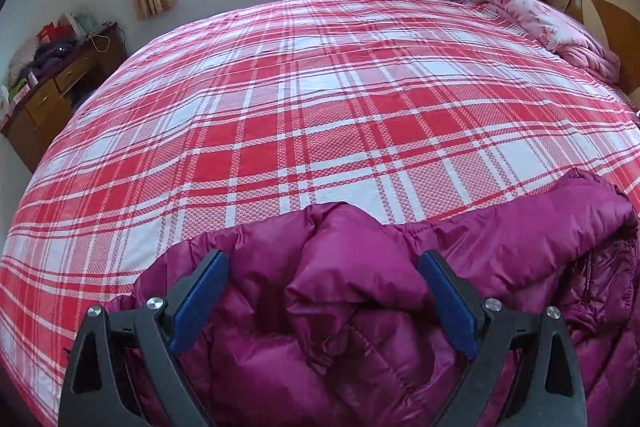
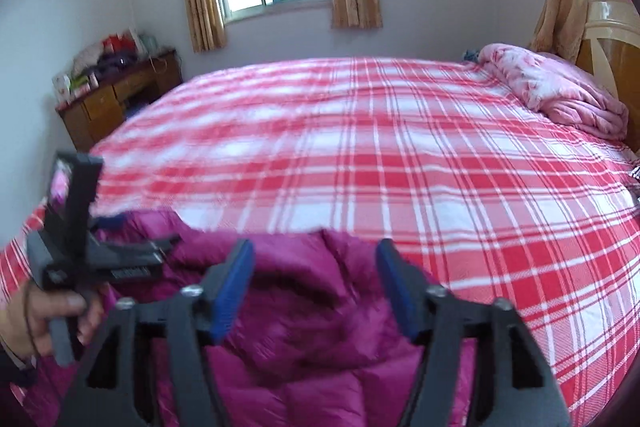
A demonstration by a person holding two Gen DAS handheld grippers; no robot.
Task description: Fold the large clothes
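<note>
Magenta down jacket bunched at the near edge of the bed — no fold yet taken up.

The down jacket [image 1: 360, 327] was found heaped on the plaid bedspread [image 1: 320, 107], uneven and unflattened. The left gripper [image 1: 322, 269] was held above it, jaws spread wide, nothing grasped; the right gripper [image 2: 314, 261] was likewise released over the jacket's right side, the view blurred. The step was judged an approach to a first grasp — next, a hem or shoulder edge would need to be pinched and the jacket spread flat.

Magenta quilted jacket [image 1: 360, 307] on red-and-white plaid sheet [image 1: 320, 107]; pink floral blanket [image 1: 552, 27].
</note>
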